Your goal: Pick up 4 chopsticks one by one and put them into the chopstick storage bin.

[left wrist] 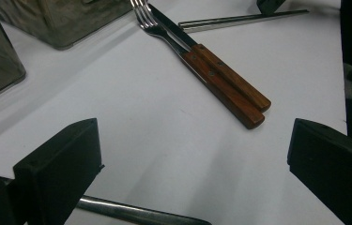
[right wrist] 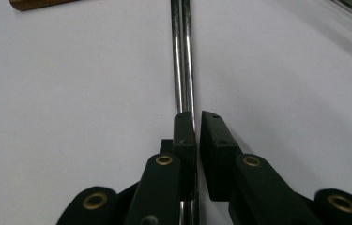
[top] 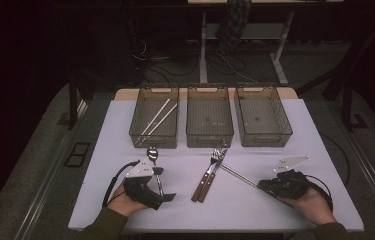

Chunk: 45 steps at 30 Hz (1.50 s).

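My right gripper (right wrist: 197, 122) is shut on a pair of metal chopsticks (right wrist: 183, 56) that lie flat on the white table and run straight ahead from the jaws. In the high view this gripper (top: 263, 186) sits at the front right, with the chopsticks (top: 237, 174) pointing up-left. My left gripper (left wrist: 195, 140) stands open, jaws wide apart with bare table between them. A spoon (top: 153, 154) lies by the left gripper (top: 164, 184), its handle (left wrist: 131, 212) crossing low under the jaws, not gripped. A wooden-handled fork and knife (left wrist: 225, 82) lie side by side at mid-table (top: 207, 180).
Three clear brown trays stand in a row at the back: the left tray (top: 153, 142) holds two pale chopsticks (top: 157, 119), then the middle tray (top: 210, 142) and the right tray (top: 264, 142). The table's front edge is just below both hands.
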Each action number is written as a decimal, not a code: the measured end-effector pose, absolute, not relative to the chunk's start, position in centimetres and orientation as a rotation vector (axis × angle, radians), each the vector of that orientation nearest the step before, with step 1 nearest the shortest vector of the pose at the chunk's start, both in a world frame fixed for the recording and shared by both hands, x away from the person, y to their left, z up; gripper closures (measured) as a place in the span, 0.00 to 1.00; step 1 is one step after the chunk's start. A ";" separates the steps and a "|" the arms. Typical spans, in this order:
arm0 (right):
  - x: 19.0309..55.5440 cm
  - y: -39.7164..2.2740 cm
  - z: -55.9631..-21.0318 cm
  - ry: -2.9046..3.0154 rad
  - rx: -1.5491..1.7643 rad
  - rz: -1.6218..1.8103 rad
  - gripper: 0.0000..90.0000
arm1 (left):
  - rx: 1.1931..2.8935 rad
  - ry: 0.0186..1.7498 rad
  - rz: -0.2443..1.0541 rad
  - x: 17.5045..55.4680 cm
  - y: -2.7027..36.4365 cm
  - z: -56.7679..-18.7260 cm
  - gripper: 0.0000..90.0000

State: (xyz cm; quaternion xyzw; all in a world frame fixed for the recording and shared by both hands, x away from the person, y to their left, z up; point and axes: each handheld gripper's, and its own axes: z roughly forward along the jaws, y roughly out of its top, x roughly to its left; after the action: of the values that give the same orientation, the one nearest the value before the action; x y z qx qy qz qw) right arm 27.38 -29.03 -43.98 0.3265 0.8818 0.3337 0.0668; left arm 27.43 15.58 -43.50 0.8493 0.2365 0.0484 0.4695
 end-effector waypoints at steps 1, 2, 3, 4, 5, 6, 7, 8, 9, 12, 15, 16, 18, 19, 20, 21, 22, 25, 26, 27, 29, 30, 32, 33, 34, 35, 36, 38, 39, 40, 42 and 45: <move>27.4 -29.0 -44.0 2.659 0.984 1.004 0.94 | 2.081 0.580 0.118 27.4 15.6 -43.5 0.02; 27.4 -29.0 -44.0 2.659 0.982 1.007 0.94 | 2.081 0.580 0.118 27.4 15.6 -43.5 0.02; 27.4 -29.0 -44.0 2.661 0.983 1.004 0.94 | 2.082 0.579 0.119 27.4 15.6 -43.5 0.02; 27.4 -29.0 -44.0 2.661 0.983 1.001 0.94 | 2.081 0.580 0.119 27.4 15.6 -43.5 0.02; 27.4 -29.0 -44.1 2.662 0.982 0.996 0.93 | 2.082 0.579 0.119 27.4 15.6 -43.5 0.02; 27.4 -29.0 -44.1 2.664 0.975 0.991 0.94 | 2.082 0.579 0.119 27.4 15.6 -43.5 0.02; 27.4 -29.0 -44.1 2.667 0.973 0.984 0.94 | 2.082 0.579 0.119 27.4 15.6 -43.5 0.02; 27.5 -28.9 -44.2 2.668 0.973 0.979 0.94 | 2.082 0.579 0.120 27.4 15.6 -43.5 0.02; 27.5 -28.9 -44.2 2.671 0.973 0.975 0.94 | 2.082 0.579 0.120 27.4 15.6 -43.5 0.02; 27.6 -29.0 -44.2 2.670 0.971 0.973 0.93 | 2.083 0.579 0.121 27.4 15.6 -43.5 0.02; 27.7 -29.0 -44.2 2.669 0.971 0.973 0.93 | 2.082 0.578 0.122 27.4 15.6 -43.5 0.02; 27.7 -29.1 -44.2 2.668 0.967 0.974 0.93 | 2.082 0.578 0.123 27.4 15.6 -43.5 0.02; 27.8 -29.1 -44.2 2.666 0.963 0.977 0.93 | 2.083 0.578 0.122 27.4 15.5 -43.5 0.02; 27.9 -29.1 -44.2 2.665 0.959 0.980 0.93 | 2.083 0.578 0.122 27.4 15.5 -43.5 0.02; 27.9 -29.1 -44.2 2.666 0.953 0.979 0.93 | 2.083 0.577 0.122 27.4 15.5 -43.5 0.02; 28.0 -29.0 -44.2 2.667 0.953 0.975 0.93 | 2.083 0.578 0.122 27.4 15.5 -43.5 0.02; 28.1 -28.9 -44.2 2.672 0.950 0.970 0.93 | 2.084 0.578 0.122 27.4 15.5 -43.5 0.02; 28.5 -28.6 -44.3 2.677 0.934 0.969 0.93 | 2.081 0.579 0.122 27.4 15.5 -43.5 0.02; 28.6 -28.5 -44.3 2.680 0.928 0.966 0.93 | 2.081 0.579 0.122 27.4 15.5 -43.5 0.02; 28.7 -28.4 -44.3 2.684 0.923 0.961 0.93 | 2.083 0.577 0.123 27.4 15.5 -43.5 0.02; 28.7 -28.4 -44.3 2.691 0.909 0.953 0.93 | 2.085 0.576 0.123 27.4 15.6 -43.5 0.02; 28.7 -28.3 -44.3 2.692 0.903 0.948 0.93 | 2.086 0.576 0.121 27.4 15.5 -43.5 0.02; 28.6 -28.2 -44.3 2.688 0.886 0.939 0.93 | 2.087 0.576 0.121 27.4 15.5 -43.6 0.02; 28.6 -28.2 -44.3 2.688 0.882 0.935 0.93 | 2.087 0.576 0.120 27.4 15.5 -43.6 0.02; 28.6 -28.2 -44.3 2.688 0.880 0.932 0.93 | 2.087 0.575 0.120 27.4 15.5 -43.6 0.02; 28.6 -28.2 -44.3 2.689 0.876 0.933 0.94 | 2.088 0.574 0.121 27.4 15.5 -43.6 0.02; 28.6 -28.2 -44.3 2.689 0.876 0.933 0.94 | 2.089 0.574 0.120 27.4 15.5 -43.6 0.02; 28.6 -28.2 -44.3 2.688 0.871 0.931 0.94 | 2.089 0.574 0.119 27.4 15.4 -43.6 0.02; 28.6 -28.2 -44.3 2.687 0.870 0.930 0.95 | 2.090 0.572 0.119 27.4 15.4 -43.6 0.02; 28.5 -28.1 -44.3 2.687 0.872 0.928 0.95 | 2.088 0.574 0.117 27.4 15.4 -43.6 0.02; 28.6 -28.2 -44.3 2.690 0.869 0.928 0.95 | 2.090 0.572 0.117 27.4 15.4 -43.6 0.02; 28.7 -28.2 -44.3 2.696 0.873 0.931 0.95 | 2.089 0.571 0.116 27.4 15.4 -43.6 0.02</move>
State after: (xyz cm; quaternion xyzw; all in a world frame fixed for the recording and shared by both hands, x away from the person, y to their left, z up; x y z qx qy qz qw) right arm 28.66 -28.19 -44.25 0.2918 0.9010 0.3112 0.0791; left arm 27.39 15.39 -43.61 0.8514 0.2328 0.0473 0.4676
